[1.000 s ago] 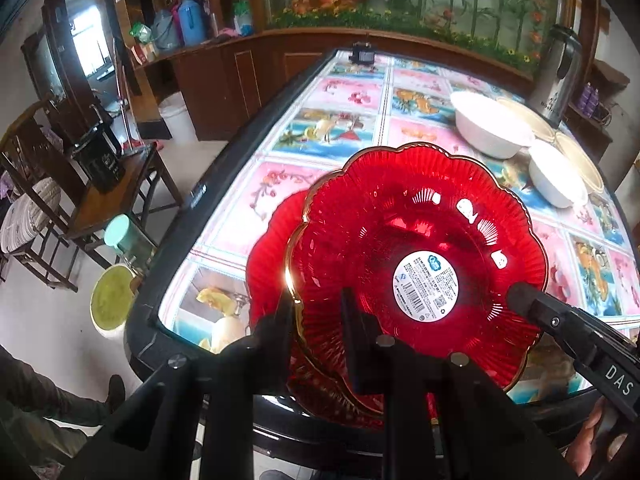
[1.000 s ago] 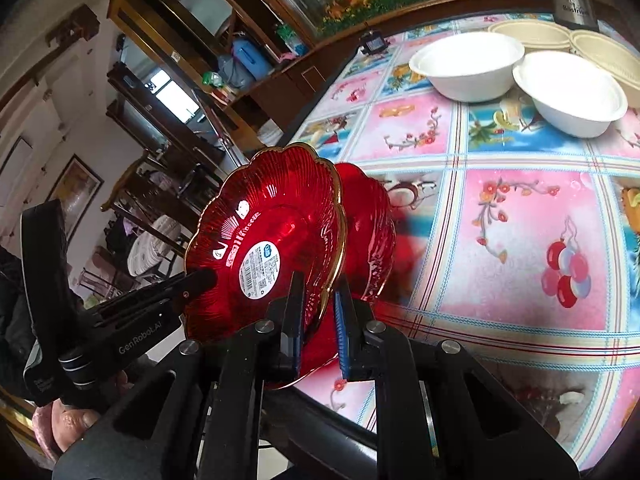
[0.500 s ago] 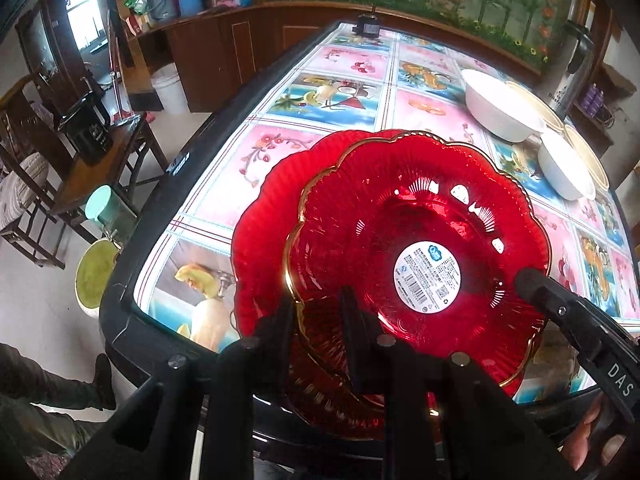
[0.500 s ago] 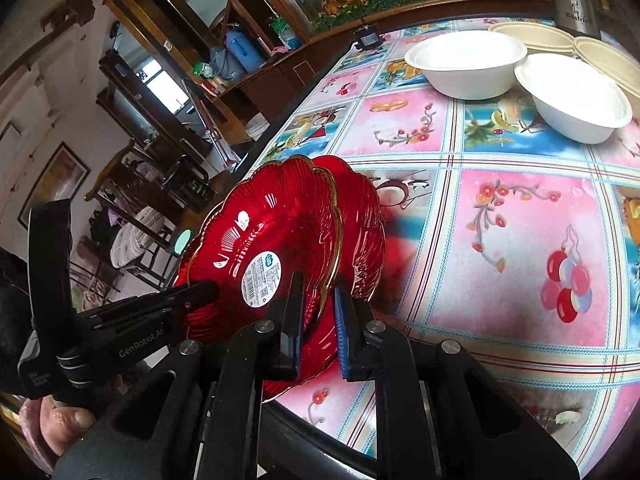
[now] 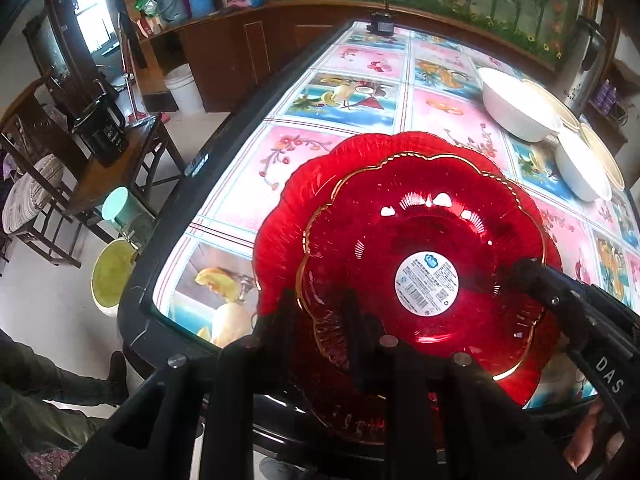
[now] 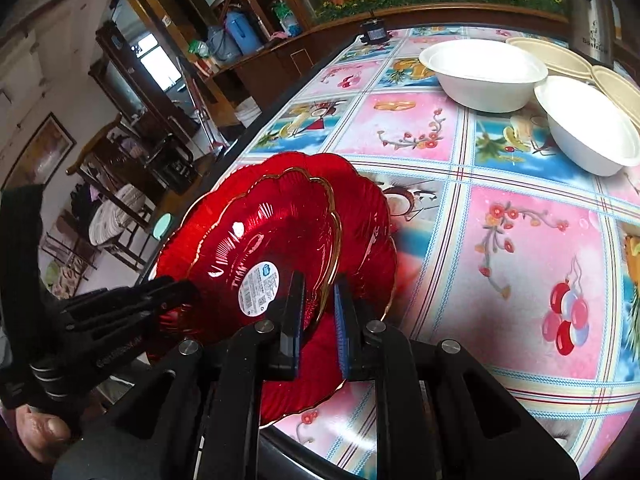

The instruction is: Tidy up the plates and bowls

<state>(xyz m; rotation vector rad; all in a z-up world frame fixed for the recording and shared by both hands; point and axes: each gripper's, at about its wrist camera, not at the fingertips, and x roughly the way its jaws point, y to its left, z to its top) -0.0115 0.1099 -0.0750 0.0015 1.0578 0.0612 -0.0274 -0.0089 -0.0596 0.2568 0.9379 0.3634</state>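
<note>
Plates: gilt-rimmed red plate (image 5: pixel 424 248) lower centre, over a second red plate (image 5: pixel 288 208) at the table edge (image 5: pixel 176 216). Left gripper (image 5: pixel 316 312) and right gripper (image 6: pixel 318 304) both clamp its rim. Right view alone shows it tilted; white bowls (image 6: pixel 484 72) upper right, open tablecloth (image 6: pixel 520 264) between.

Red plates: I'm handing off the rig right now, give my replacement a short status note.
Right claw: shut on the rim of the top red plate, the one with the sticker.
Left claw: at the same plate's near rim, pinching it; grip looks looser.
Top plate is tilted over the lower red plate, which lies at the table edge.
Two white bowls and the beige plates sit apart at the far end.
Done: red plates nearly nested.
Left: seat the top plate, release, then stack the bowls and beige plates.
</note>
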